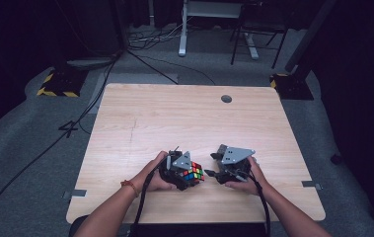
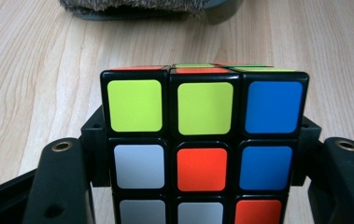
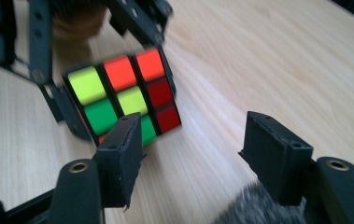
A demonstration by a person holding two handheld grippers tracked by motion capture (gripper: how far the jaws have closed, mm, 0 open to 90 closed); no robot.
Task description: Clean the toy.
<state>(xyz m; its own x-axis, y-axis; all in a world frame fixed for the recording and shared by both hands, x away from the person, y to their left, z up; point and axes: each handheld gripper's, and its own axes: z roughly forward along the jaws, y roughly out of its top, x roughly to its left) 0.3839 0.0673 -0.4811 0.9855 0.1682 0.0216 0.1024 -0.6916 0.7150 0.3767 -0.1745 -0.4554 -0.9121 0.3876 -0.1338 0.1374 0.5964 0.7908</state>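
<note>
Gripping cube [image 2: 204, 144], bottom row cut off

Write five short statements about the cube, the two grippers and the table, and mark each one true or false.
1. The left gripper holds the puzzle cube between its jaws. True.
2. The right gripper is clamped on the cube. False: its jaws stand apart with only bare table between them, and the cube lies ahead of them in the other gripper.
3. In the left gripper view, the centre square of the face toward the camera is orange-red. True.
4. That face's top row is all blue. False: two yellow-green squares, then one blue.
5. The cube sits at the table's far edge. False: it is near the edge closest to the person.
</note>
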